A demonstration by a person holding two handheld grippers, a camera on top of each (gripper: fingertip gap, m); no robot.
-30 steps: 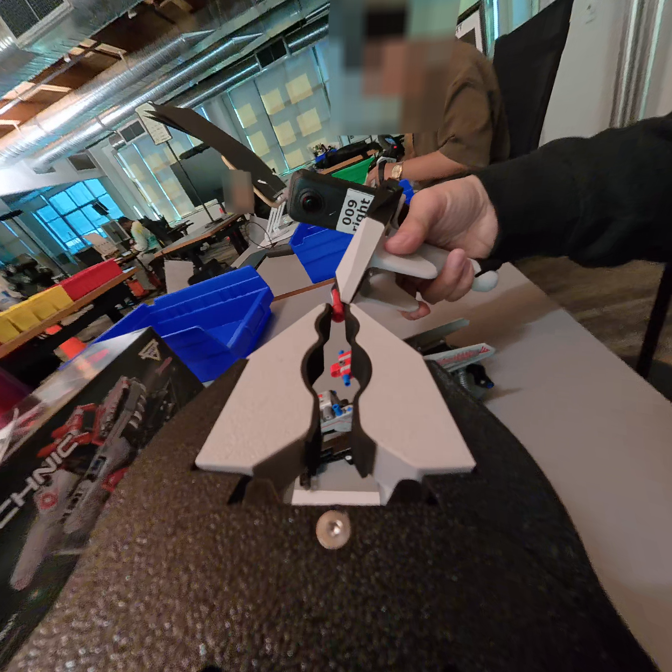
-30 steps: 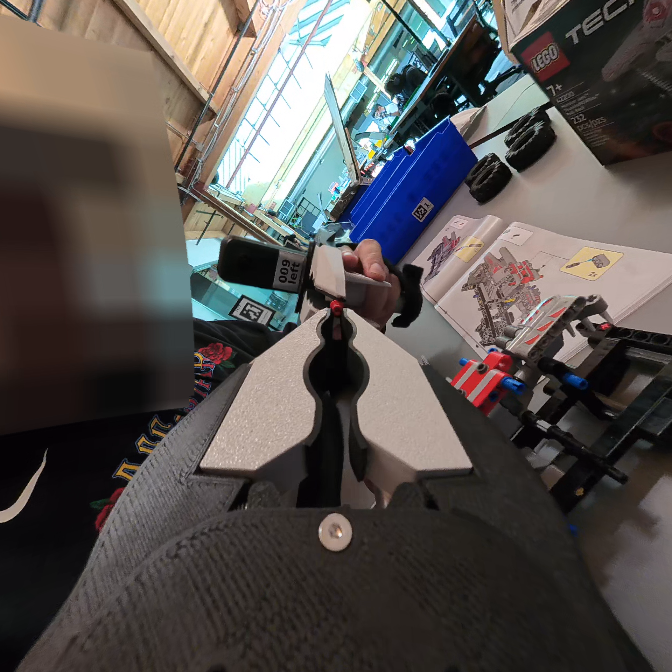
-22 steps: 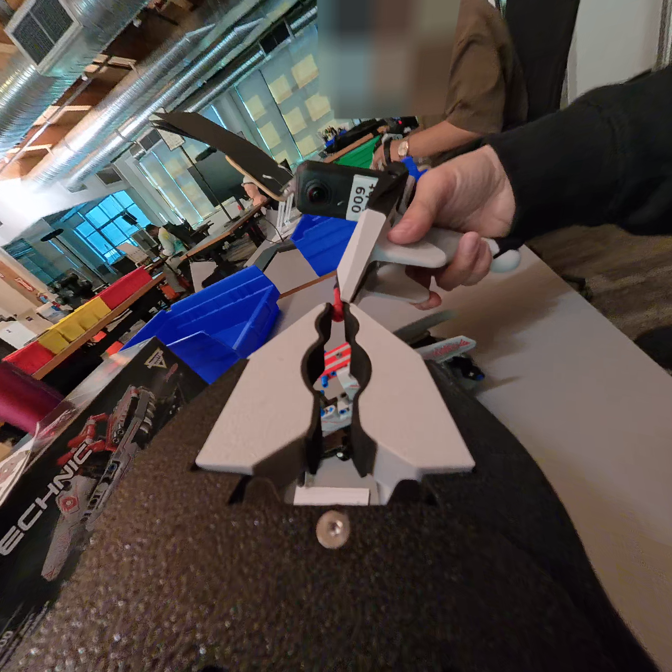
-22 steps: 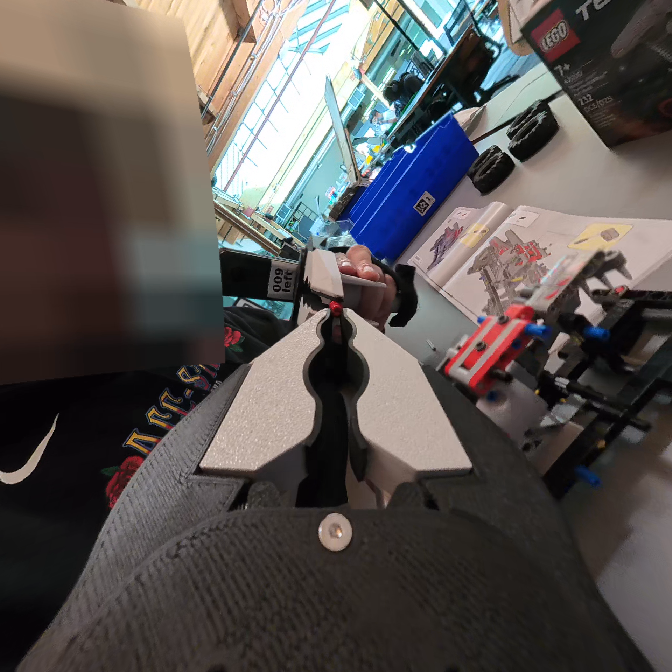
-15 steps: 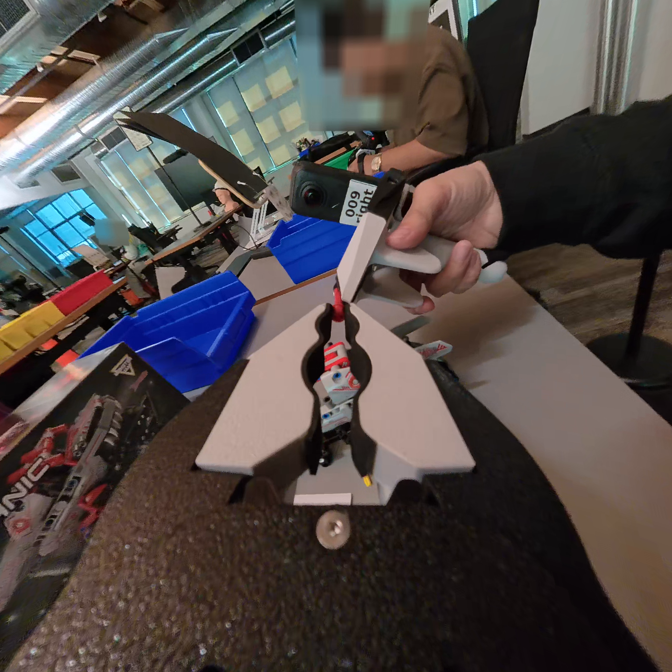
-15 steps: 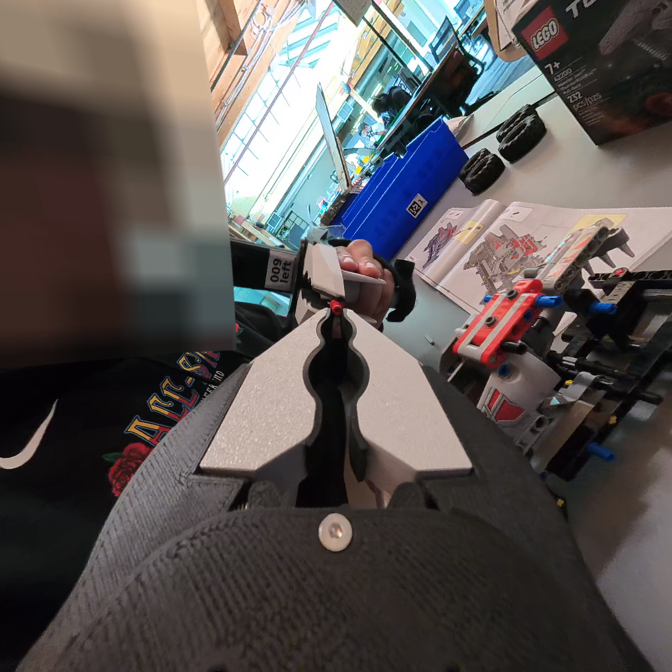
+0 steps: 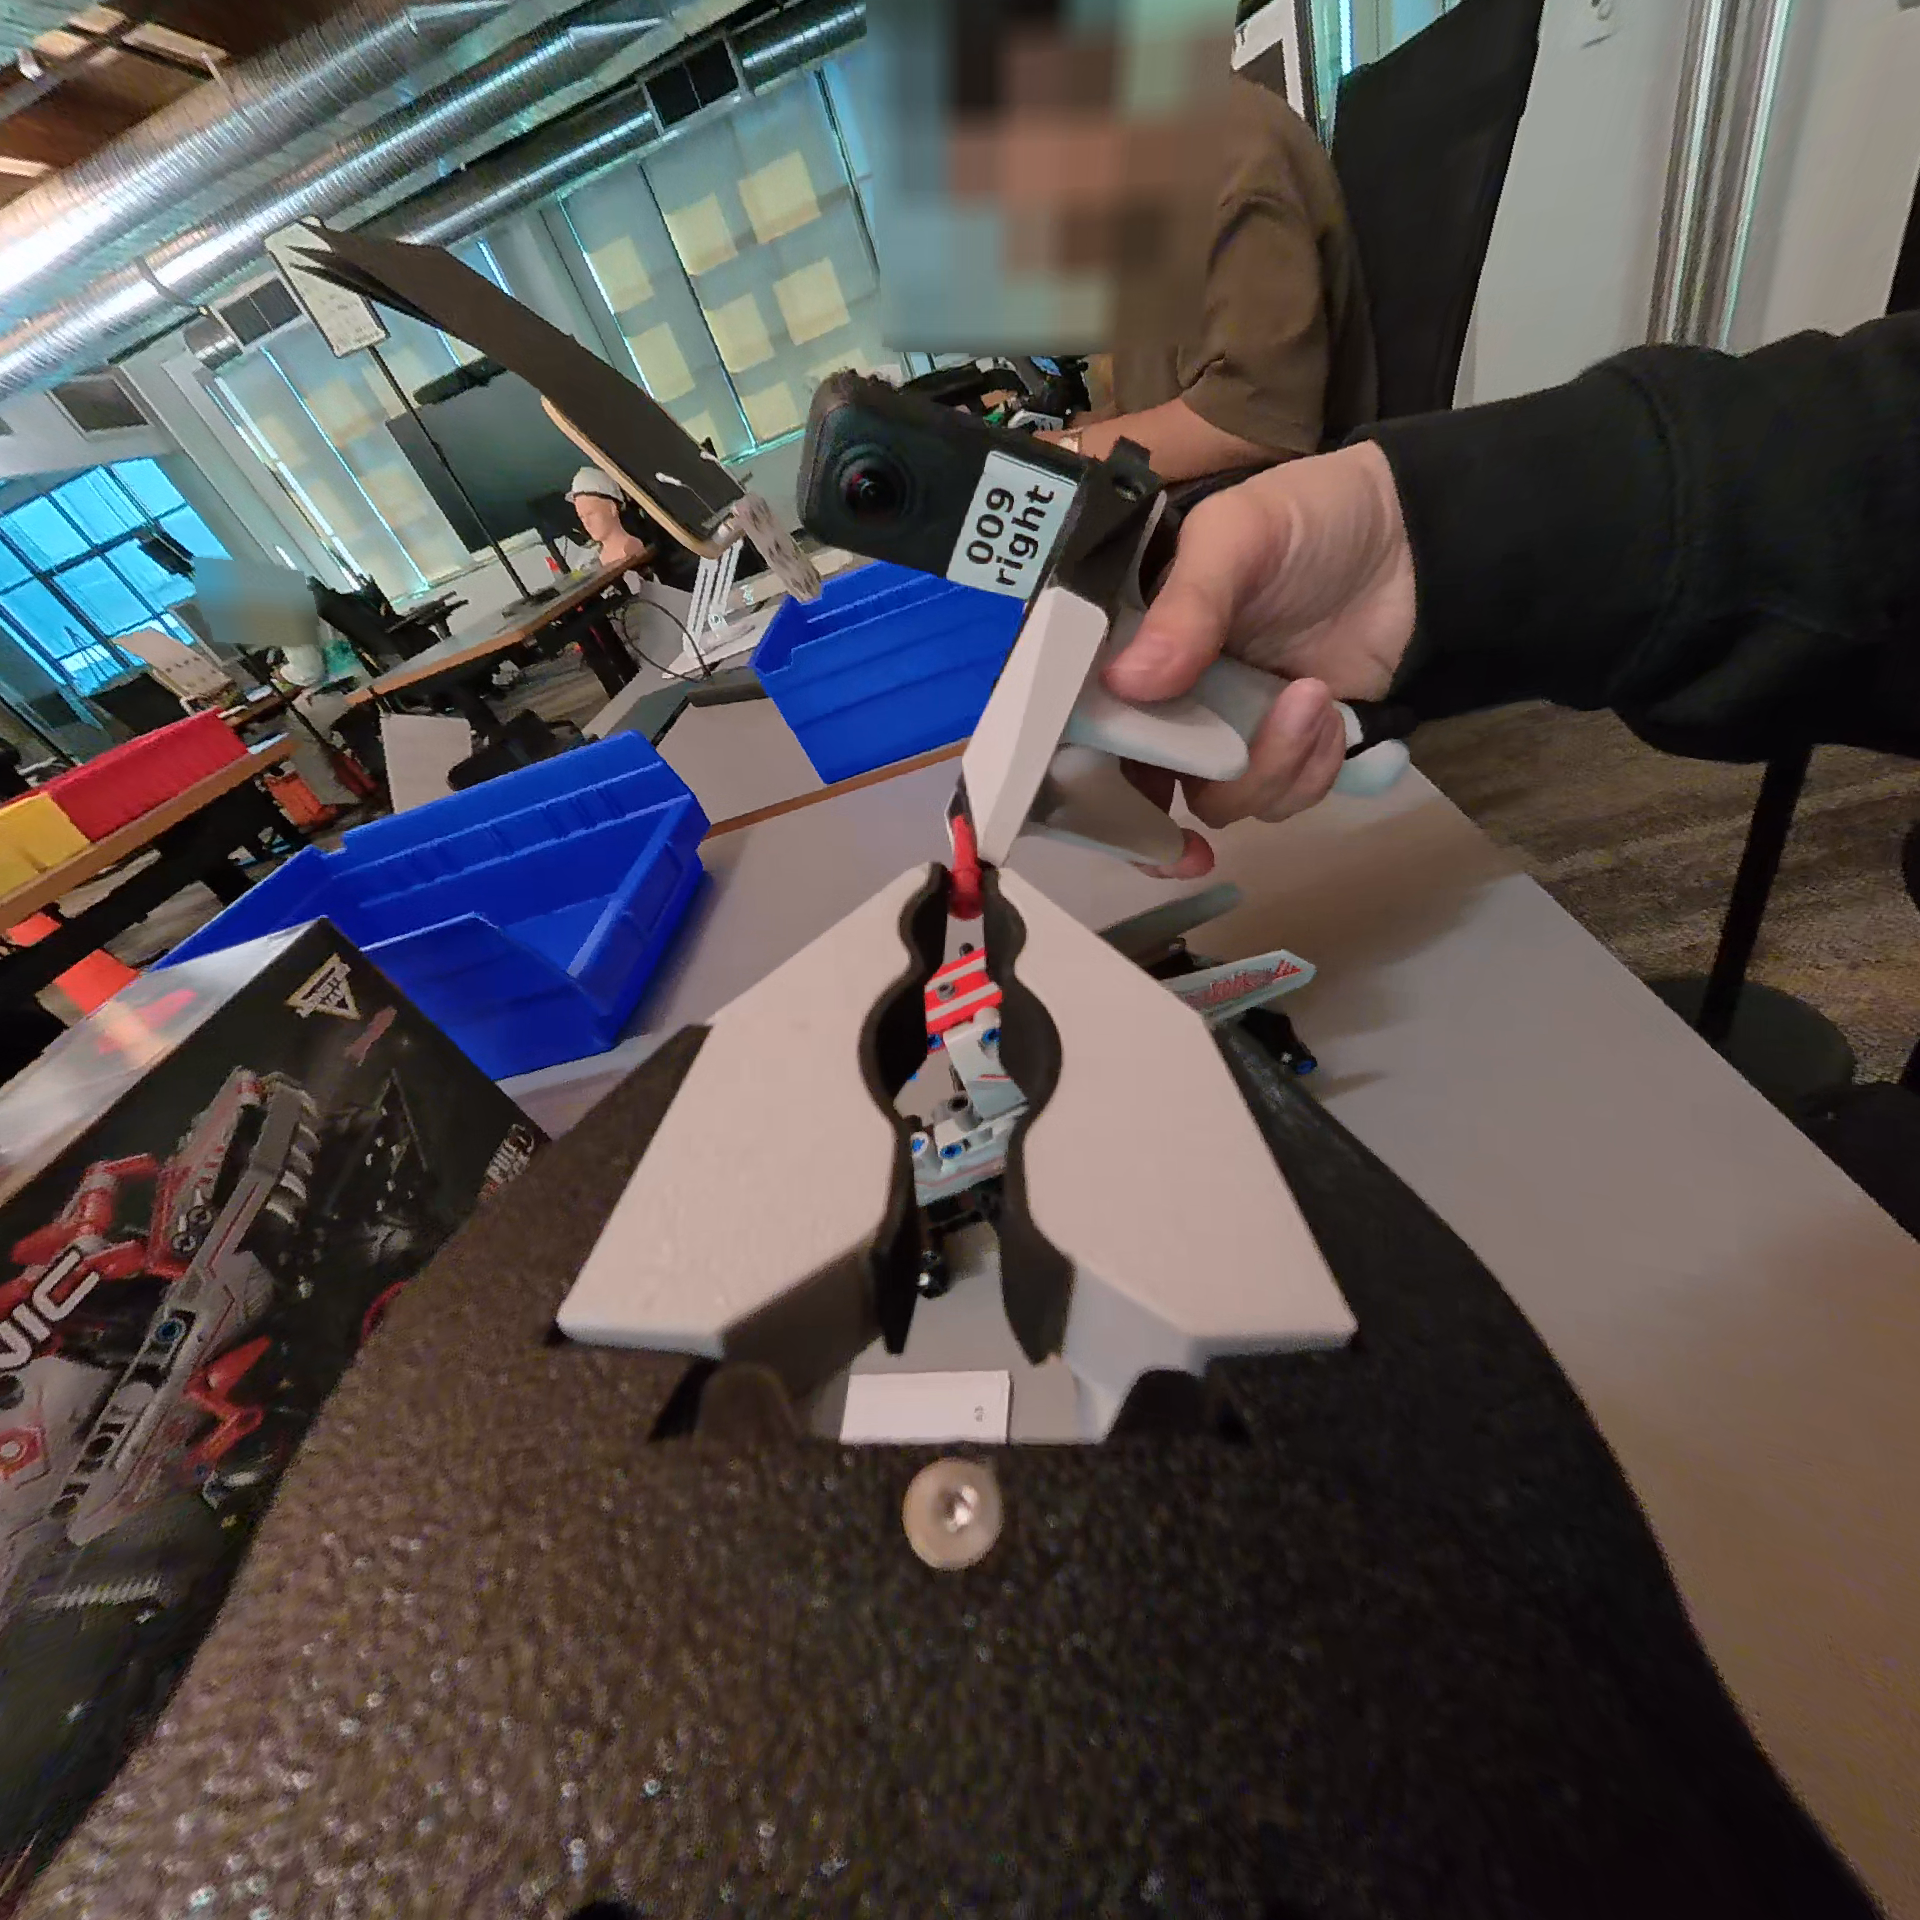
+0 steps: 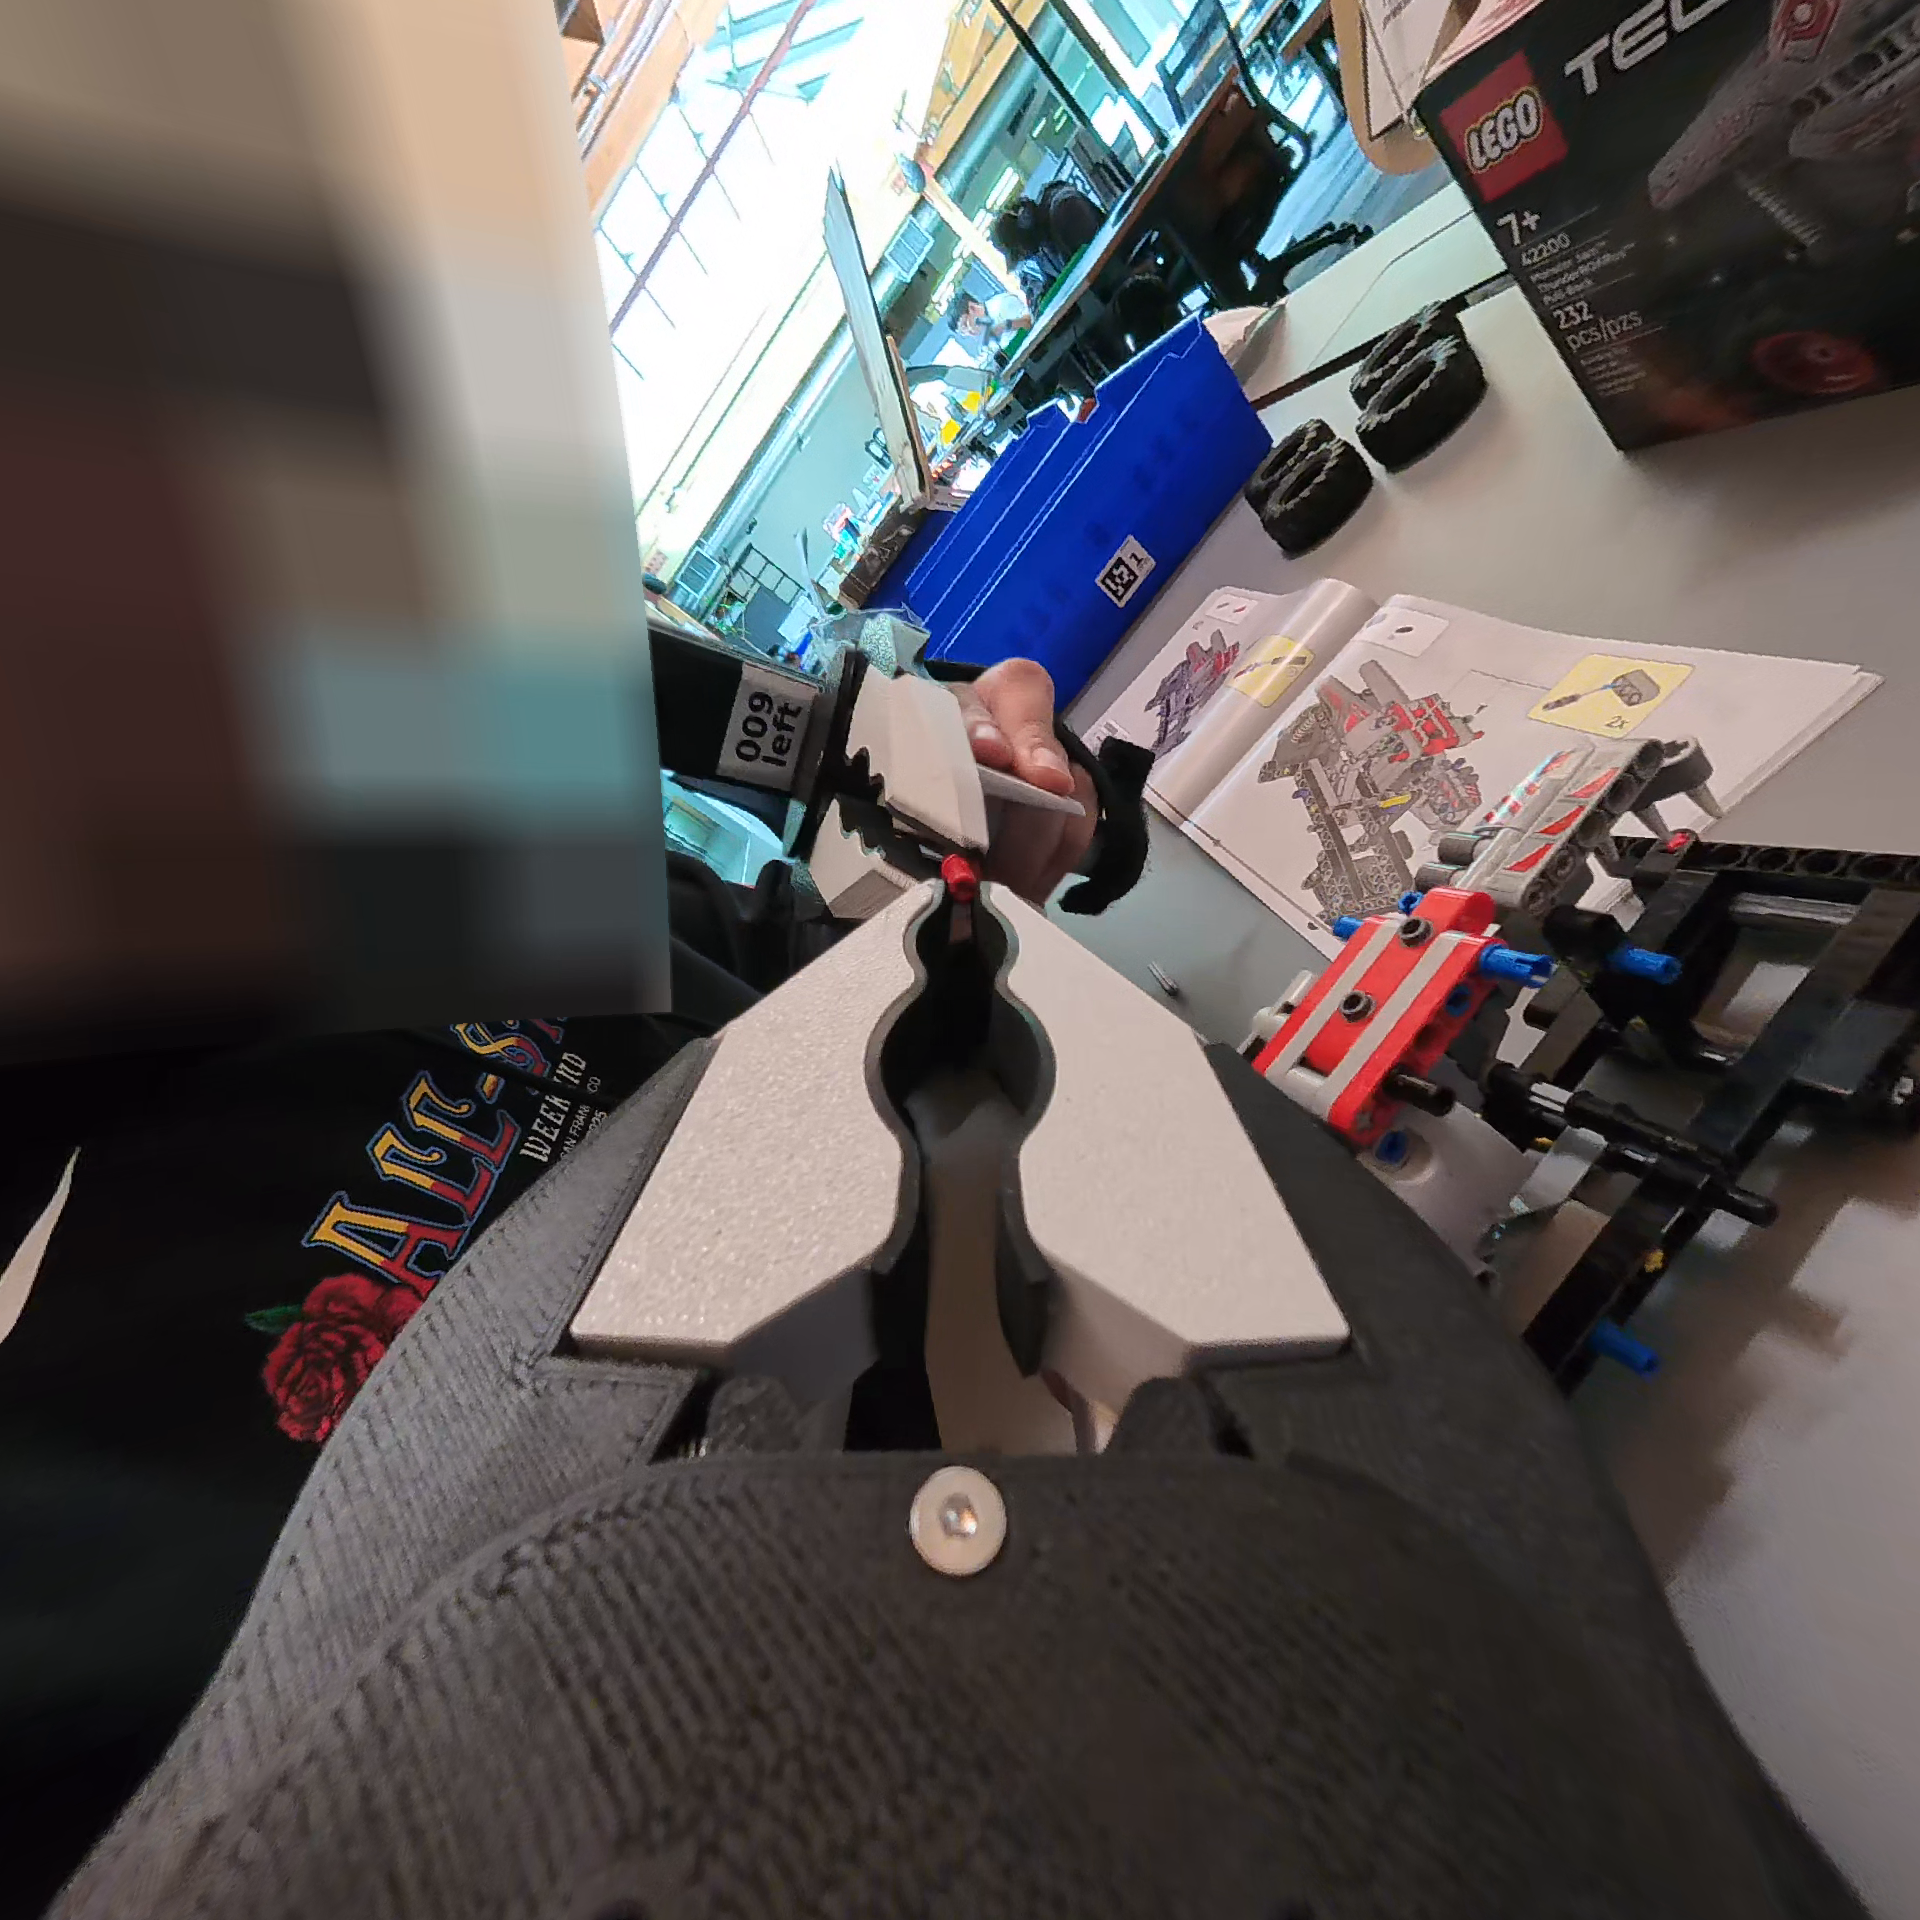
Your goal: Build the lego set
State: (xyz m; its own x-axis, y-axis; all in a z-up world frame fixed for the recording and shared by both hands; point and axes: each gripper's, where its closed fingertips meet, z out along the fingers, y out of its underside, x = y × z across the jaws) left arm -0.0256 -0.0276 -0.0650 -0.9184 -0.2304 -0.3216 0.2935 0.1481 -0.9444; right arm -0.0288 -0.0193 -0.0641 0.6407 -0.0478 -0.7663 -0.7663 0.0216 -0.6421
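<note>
Left gripper (image 7: 966,894): jaws nearly together, pinching a small red pin (image 7: 964,878) at the tips.
Right gripper (image 8: 958,896): jaws narrow, clamped on the other end of the same pin, tip to tip with the left one.
Lego model (image 8: 1538,997): on the table (image 8: 1766,1558), just right of the right gripper, below both tips.
Instruction booklet (image 8: 1507,717): open, beyond the model.
Lego box (image 7: 177,1174): left of the left gripper.
</note>
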